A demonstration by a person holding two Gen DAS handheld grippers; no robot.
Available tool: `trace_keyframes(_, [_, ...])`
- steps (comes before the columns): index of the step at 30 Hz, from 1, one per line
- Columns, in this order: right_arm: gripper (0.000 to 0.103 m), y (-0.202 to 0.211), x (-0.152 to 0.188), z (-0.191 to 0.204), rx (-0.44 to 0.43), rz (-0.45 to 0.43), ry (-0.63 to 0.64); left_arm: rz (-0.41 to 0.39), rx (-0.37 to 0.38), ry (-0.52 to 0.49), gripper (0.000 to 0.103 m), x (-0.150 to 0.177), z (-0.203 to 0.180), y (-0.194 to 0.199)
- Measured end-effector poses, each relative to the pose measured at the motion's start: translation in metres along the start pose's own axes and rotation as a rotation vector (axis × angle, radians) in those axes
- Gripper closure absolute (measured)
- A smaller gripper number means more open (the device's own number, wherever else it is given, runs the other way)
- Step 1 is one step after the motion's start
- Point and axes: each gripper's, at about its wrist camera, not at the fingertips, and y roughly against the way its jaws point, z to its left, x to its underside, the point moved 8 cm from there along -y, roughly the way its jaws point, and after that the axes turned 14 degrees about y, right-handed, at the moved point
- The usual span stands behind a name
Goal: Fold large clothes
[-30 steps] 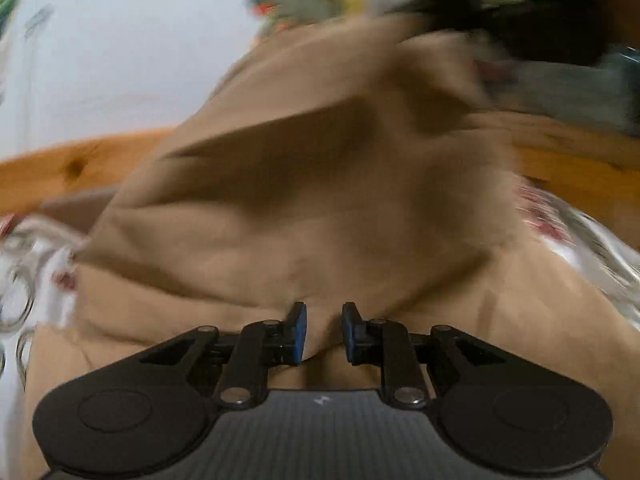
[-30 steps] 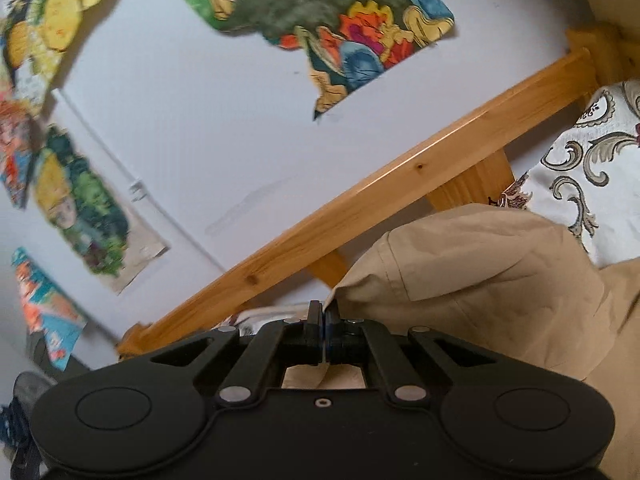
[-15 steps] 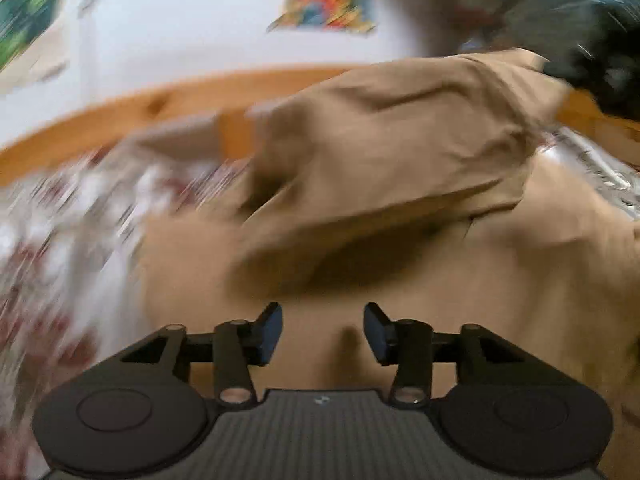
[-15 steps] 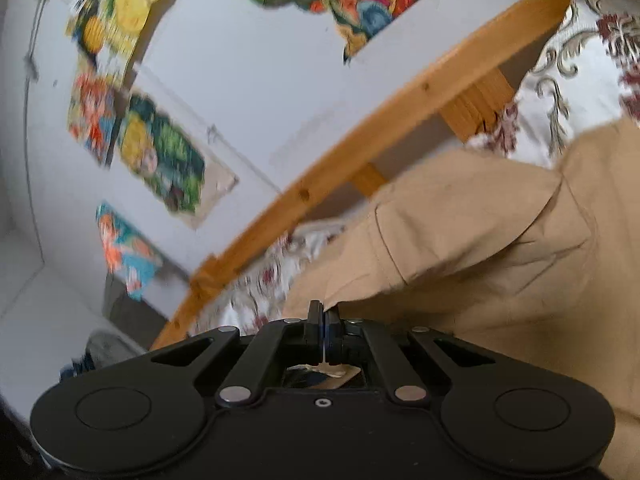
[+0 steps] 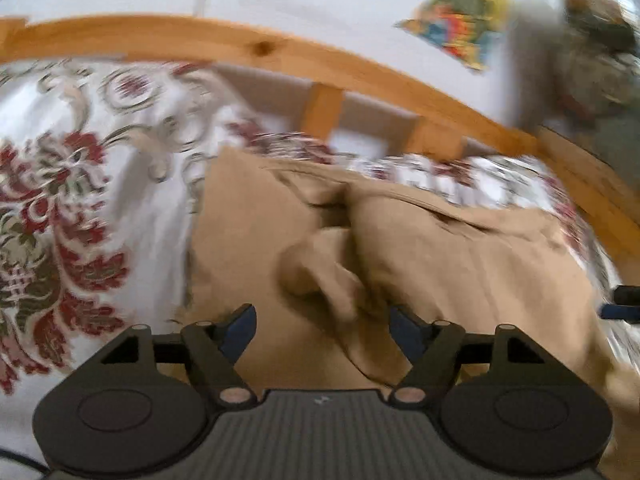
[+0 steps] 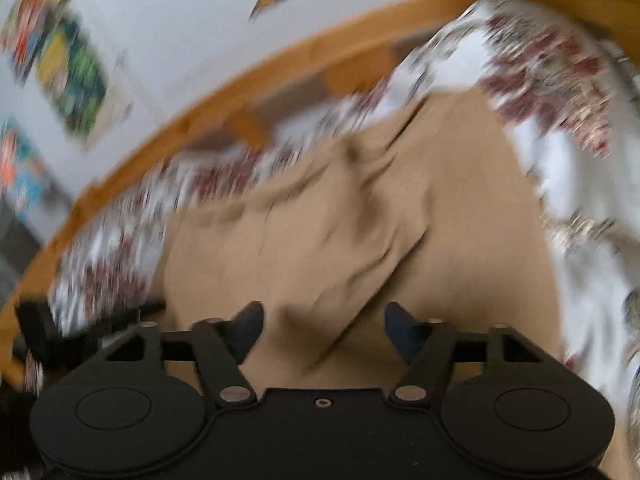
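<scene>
On the left, the flowered bedspread (image 5: 80, 208) covers the bed in white with dark red and olive scrolls, and the tan garment (image 5: 460, 264) lies spread on top of it, its far edge running roughly side to side along the wooden bed rail (image 5: 260, 46). From the left wrist view its long line seems to stretch across the bed from left to right, though blur and folds make it hard to tell which end is which. The left gripper (image 5: 322, 322) hangs low over the cloth with its fingers (image 5: 240, 326) wide and opening; a bunched ridge of the fabric rises between them, but the pads do not press on it. Further right, the right gripper (image 6: 324, 320) stands over the same garment (image 6: 460, 240), its fingers (image 6: 400, 326) likewise spread and opening, with a loose crease of cloth lying between them, ungripped. Beyond the rail (image 6: 280, 60) is a pale wall (image 6: 180, 20) with bright patchy pictures (image 6: 76, 76). At the far right the bedspread (image 6: 560, 120) shows again past the garment's edge.
</scene>
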Motion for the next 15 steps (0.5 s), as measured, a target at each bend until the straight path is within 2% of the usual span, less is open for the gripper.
trace_keyframes(1, [0.031, -0.006, -0.009, -0.009, 0.017, -0.021, -0.021, 0.006, -0.055, 0.029, 0.030, -0.007, 0.005, -0.007])
trace_keyframes(2, [0.032, -0.014, -0.016, -0.019, 0.059, -0.031, -0.045, 0.015, -0.086, 0.060, 0.040, -0.013, 0.009, -0.011])
trace_keyframes(3, [0.034, -0.023, -0.021, -0.029, 0.131, -0.032, -0.068, 0.022, -0.096, 0.088, 0.044, -0.016, 0.011, -0.012])
trace_keyframes(4, [0.041, -0.034, -0.027, -0.037, 0.199, -0.022, -0.074, 0.036, -0.100, 0.121, 0.044, -0.022, 0.013, -0.016])
trace_keyframes(5, [0.051, -0.045, -0.031, -0.042, 0.231, -0.011, -0.067, 0.049, -0.096, 0.134, 0.044, -0.024, 0.014, -0.018])
trace_keyframes(7, [0.056, -0.067, -0.038, -0.045, 0.201, 0.005, -0.077, 0.070, -0.096, 0.106, 0.045, -0.027, 0.011, -0.022])
trace_keyframes(8, [0.067, -0.075, -0.040, -0.044, 0.182, 0.013, -0.083, 0.076, -0.096, 0.073, 0.055, -0.028, 0.008, -0.025])
trace_keyframes(9, [0.073, -0.082, -0.044, -0.041, 0.190, 0.004, -0.069, 0.081, -0.087, 0.049, 0.075, -0.028, 0.004, -0.027])
trace_keyframes(10, [0.084, -0.084, -0.049, -0.037, 0.217, -0.013, -0.031, 0.089, -0.076, 0.020, 0.088, -0.028, -0.001, -0.028])
trace_keyframes(11, [0.090, -0.086, -0.055, -0.032, 0.267, -0.032, 0.044, 0.093, -0.084, -0.016, 0.101, -0.029, -0.006, -0.033])
trace_keyframes(13, [0.092, -0.086, -0.064, -0.016, 0.362, -0.075, 0.222, 0.063, -0.135, -0.066, 0.103, -0.032, -0.011, -0.037])
trace_keyframes(15, [0.093, -0.086, -0.061, 0.002, 0.424, -0.098, 0.371, -0.001, -0.203, -0.132, 0.103, -0.036, -0.015, -0.037])
